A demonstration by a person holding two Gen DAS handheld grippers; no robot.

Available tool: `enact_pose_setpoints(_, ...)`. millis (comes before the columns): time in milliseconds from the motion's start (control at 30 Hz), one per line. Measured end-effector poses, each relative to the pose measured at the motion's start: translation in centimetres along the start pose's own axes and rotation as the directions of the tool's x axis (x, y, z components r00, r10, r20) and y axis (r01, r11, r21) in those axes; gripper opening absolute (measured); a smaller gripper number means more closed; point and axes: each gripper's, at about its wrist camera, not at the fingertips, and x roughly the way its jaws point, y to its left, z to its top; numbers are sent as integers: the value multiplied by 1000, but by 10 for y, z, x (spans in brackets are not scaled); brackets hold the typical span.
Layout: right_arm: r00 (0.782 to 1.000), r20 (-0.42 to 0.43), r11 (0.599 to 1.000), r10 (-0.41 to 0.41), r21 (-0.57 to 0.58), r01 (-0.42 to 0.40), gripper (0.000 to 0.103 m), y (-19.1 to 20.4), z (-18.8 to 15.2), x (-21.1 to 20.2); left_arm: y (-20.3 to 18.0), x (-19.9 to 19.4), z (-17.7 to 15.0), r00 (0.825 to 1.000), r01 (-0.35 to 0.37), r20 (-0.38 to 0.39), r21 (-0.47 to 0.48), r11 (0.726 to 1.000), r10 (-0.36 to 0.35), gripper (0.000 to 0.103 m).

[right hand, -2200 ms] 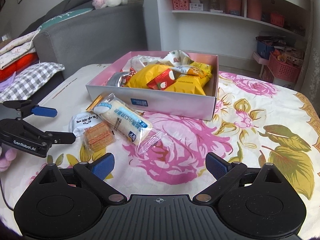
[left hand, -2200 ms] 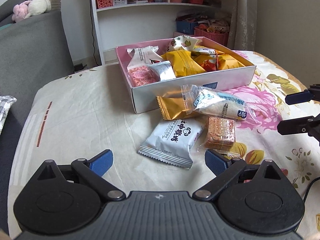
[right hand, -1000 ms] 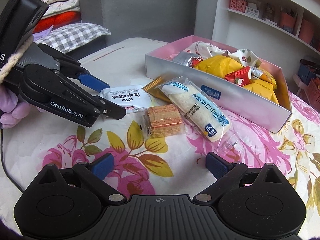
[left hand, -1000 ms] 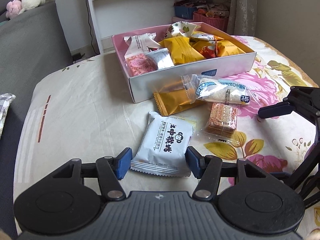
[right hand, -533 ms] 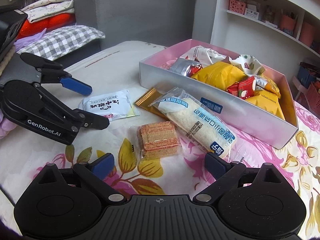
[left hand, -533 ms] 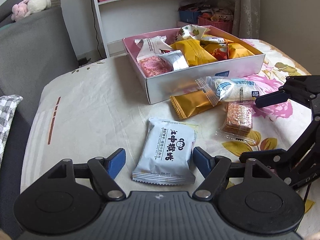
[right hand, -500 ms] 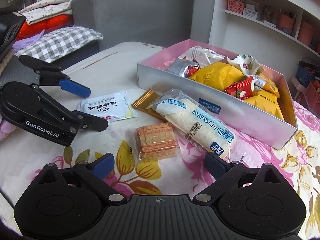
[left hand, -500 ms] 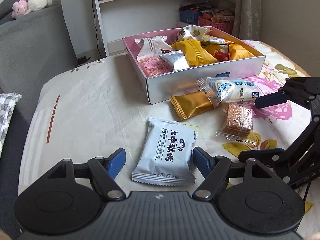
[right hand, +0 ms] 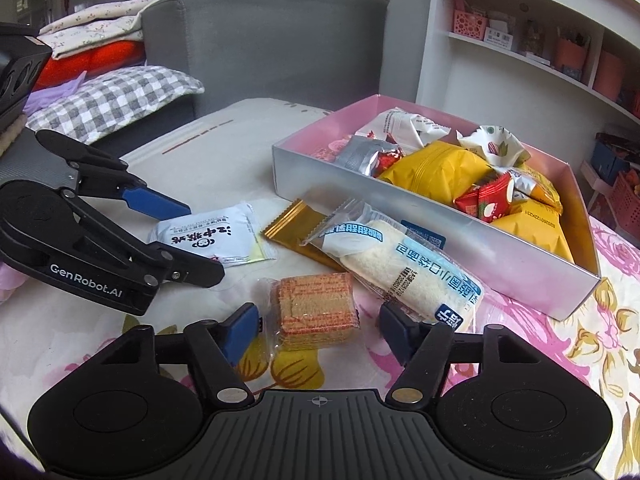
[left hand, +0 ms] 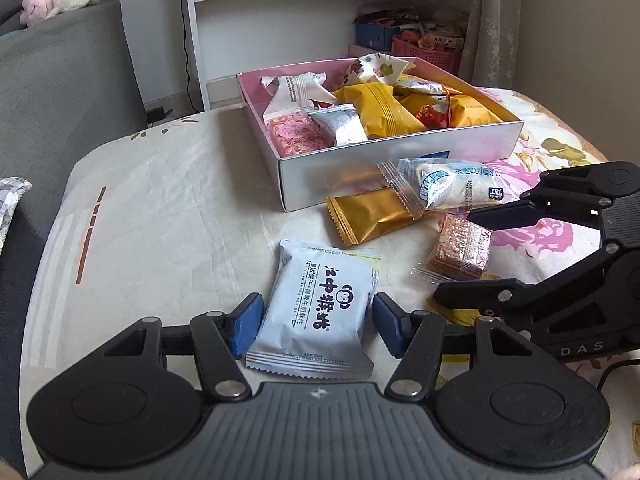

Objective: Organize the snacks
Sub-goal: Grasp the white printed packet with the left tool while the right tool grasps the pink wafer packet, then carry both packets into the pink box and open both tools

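We work over a floral tablecloth (left hand: pixel 168 208). The pink box (left hand: pixel 400 168) sits at its far side, full of snacks. Just in front of it lie 4 loose packs: the long cream roll (right hand: pixel 404 260), the gold bar (left hand: pixel 372 216), the white-blue biscuit pack (left hand: pixel 320 312) and the wafer pack (right hand: pixel 316 304). Our left gripper (left hand: pixel 316 320) brackets the biscuit pack, jaws open, pads just beside its edges. Our right gripper (right hand: pixel 320 328) straddles the wafer pack, likewise open, gripping nothing.
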Motion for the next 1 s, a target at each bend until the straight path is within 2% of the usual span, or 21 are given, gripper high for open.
enact_pose_setpoints(133, 1000, 3, 1000, 1, -17, -1, 48, 5, 1, -1, -3, 0, 1, 1000, -3, -3, -7, 1000, 3, 48)
enact_pose_setpoints(233, 1000, -5, 1000, 9, -19, -9, 41, 7, 2, -2, -6, 0, 3, 999, -33, -14, -31, 999, 33, 46)
enact_pose_setpoints(367, 999, -26, 997, 37, 68, -35, 41, -2, 4, -3, -9, -2, 6, 998, -58, -35, -82, 995, 55, 44)
enact_pose_setpoints(567, 998, -19, 981, 61, 187, -56, 40, -19, 9, -13, -11, -10, 11, 999, -31, -31, -120, 992, 27, 44)
enact_pose_setpoints(800, 996, 26, 977, 83, 196, -87, 40, -21, 16, -33, -12, -18, 19, 999, -22, -35, -162, 987, 17, 44)
enact_pose_setpoints(1000, 994, 73, 971, 79, 220, -93, 40, -26, 23, -50, -8, -31, 27, 1000, -3, -2, -212, 977, 3, 44)
